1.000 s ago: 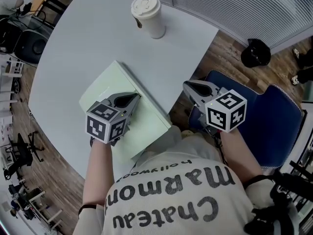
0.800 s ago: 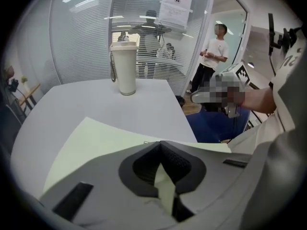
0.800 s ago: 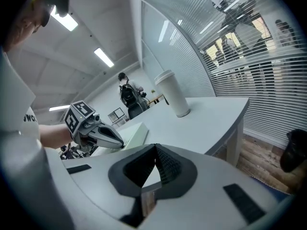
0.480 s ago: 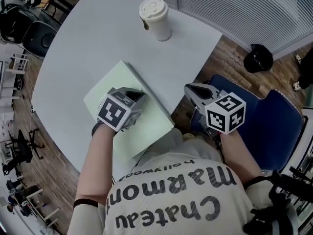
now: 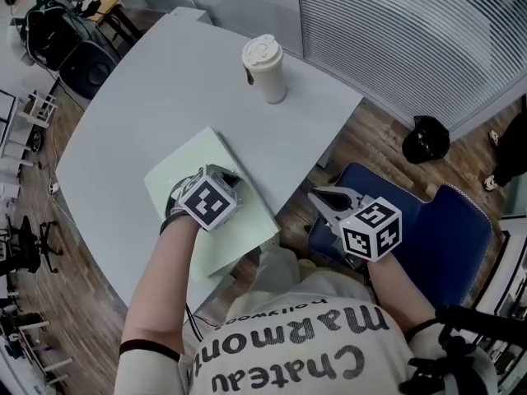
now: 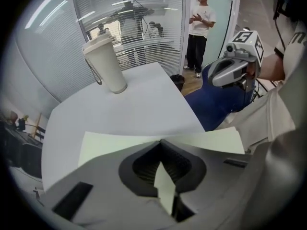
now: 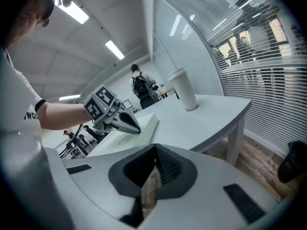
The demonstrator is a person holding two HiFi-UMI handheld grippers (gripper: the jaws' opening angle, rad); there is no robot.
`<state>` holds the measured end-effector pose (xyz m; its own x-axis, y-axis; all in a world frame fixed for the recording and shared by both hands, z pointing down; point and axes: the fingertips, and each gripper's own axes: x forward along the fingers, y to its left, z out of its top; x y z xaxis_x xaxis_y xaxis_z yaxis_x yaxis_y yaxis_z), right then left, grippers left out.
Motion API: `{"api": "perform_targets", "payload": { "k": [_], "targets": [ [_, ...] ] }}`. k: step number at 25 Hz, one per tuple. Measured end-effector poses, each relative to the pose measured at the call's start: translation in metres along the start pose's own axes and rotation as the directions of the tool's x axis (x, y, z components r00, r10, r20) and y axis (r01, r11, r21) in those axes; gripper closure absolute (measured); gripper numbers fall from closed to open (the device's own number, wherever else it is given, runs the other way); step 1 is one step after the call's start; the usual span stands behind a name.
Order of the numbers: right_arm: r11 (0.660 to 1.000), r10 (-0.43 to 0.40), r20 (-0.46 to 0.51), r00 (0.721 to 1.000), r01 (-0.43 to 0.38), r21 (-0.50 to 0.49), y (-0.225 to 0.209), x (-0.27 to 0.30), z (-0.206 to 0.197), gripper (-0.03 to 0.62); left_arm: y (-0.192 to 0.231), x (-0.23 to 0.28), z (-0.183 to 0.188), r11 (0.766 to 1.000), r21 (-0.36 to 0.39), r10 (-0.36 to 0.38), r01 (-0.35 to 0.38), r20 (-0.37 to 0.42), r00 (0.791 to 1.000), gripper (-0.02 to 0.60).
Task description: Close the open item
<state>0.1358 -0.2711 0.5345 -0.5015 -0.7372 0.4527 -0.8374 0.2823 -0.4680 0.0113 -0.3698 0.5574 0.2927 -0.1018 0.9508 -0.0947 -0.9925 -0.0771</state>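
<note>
A pale green book [image 5: 244,230] lies shut and flat near the table's front edge; it also shows in the left gripper view [image 6: 115,142] and the right gripper view [image 7: 149,123]. My left gripper [image 5: 232,177] rests on its cover with its jaws shut and nothing between them; from the right gripper view its tip [image 7: 137,129] touches the cover. My right gripper [image 5: 318,196] is shut and empty, held off the table's edge above a blue chair [image 5: 449,233], apart from the book. It appears in the left gripper view [image 6: 214,76].
A white paper cup with a lid [image 5: 265,67] stands upright at the far side of the grey table [image 5: 140,97]. A black object [image 5: 426,139] lies on the wooden floor. A person [image 6: 199,28] stands beyond the table by a glass wall.
My left hand has turned and shifted a little on the book's cover. The right gripper has sunk slightly toward the chair. The book stays shut.
</note>
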Motion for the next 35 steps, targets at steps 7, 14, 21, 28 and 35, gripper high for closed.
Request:
{"api": "perform_targets", "payload": {
  "k": [7, 14, 21, 28, 35],
  "targets": [
    [0.998, 0.061, -0.071, 0.996, -0.063, -0.028, 0.026, 0.003, -0.018, 0.595, 0.001, -0.003, 0.001, 0.989, -0.042, 0.144, -0.143, 0.018, 0.989, 0.572],
    [0.994, 0.078, -0.048, 0.996, -0.081, -0.072, 0.04, 0.001, 0.001, 0.595, 0.013, -0.072, 0.015, 0.854, -0.492, 0.42, -0.167, 0.466, 0.779, 0.577],
    [0.989, 0.038, 0.089, 0.995, -0.025, -0.146, 0.064, -0.011, 0.033, 0.595, -0.087, -0.208, -0.049, 0.687, -0.718, 0.588, 0.116, 0.642, 0.491, 0.578],
    [0.968, 0.042, 0.175, 0.984, 0.003, -0.25, 0.142, -0.055, 0.029, 0.595, -0.187, -0.258, -0.169, 0.497, -0.857, 0.763, 0.137, 0.507, 0.401, 0.581],
    [0.939, 0.059, 0.171, 0.984, 0.004, -0.343, 0.184, -0.089, 0.007, 0.595, -0.236, -0.281, -0.191, 0.479, -0.866, 0.814, 0.144, 0.5, 0.296, 0.581]
  ]
}}
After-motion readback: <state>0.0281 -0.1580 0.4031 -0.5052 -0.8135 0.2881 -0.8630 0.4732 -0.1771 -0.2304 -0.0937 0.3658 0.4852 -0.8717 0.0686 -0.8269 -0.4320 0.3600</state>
